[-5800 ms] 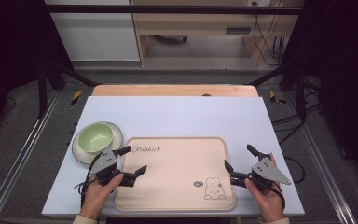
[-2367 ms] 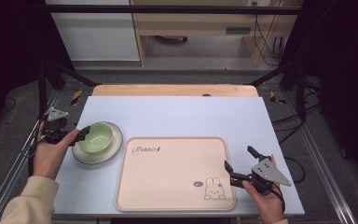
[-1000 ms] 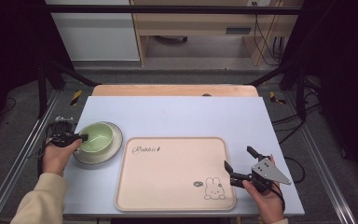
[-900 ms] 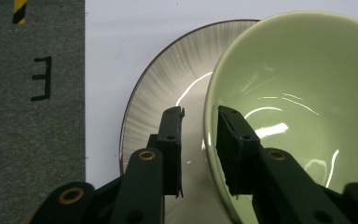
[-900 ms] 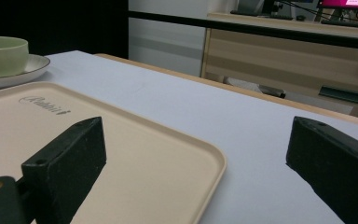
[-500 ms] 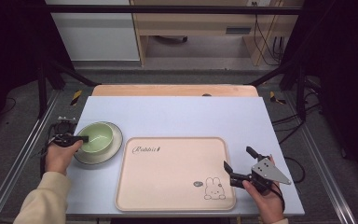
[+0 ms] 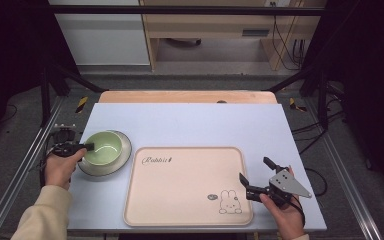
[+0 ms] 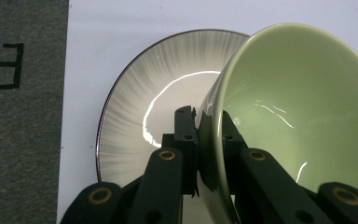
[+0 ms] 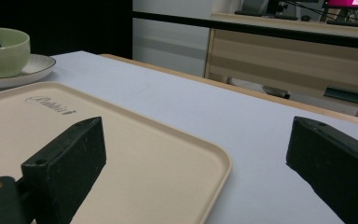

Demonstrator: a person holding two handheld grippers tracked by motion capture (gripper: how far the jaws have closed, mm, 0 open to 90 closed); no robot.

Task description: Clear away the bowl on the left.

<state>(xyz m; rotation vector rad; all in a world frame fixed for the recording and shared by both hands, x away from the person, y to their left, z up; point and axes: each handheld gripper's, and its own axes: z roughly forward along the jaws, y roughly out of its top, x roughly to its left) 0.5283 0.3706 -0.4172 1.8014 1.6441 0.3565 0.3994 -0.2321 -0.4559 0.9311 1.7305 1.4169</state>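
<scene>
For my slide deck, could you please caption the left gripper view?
Left gripper shut on the green bowl rim, above the ribbed plate.

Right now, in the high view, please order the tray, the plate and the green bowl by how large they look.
1. tray: clearly the largest.
2. plate: its rim shows around the bowl.
3. green bowl: smallest; it sits on the plate, and the left gripper is shut on its rim.
</scene>
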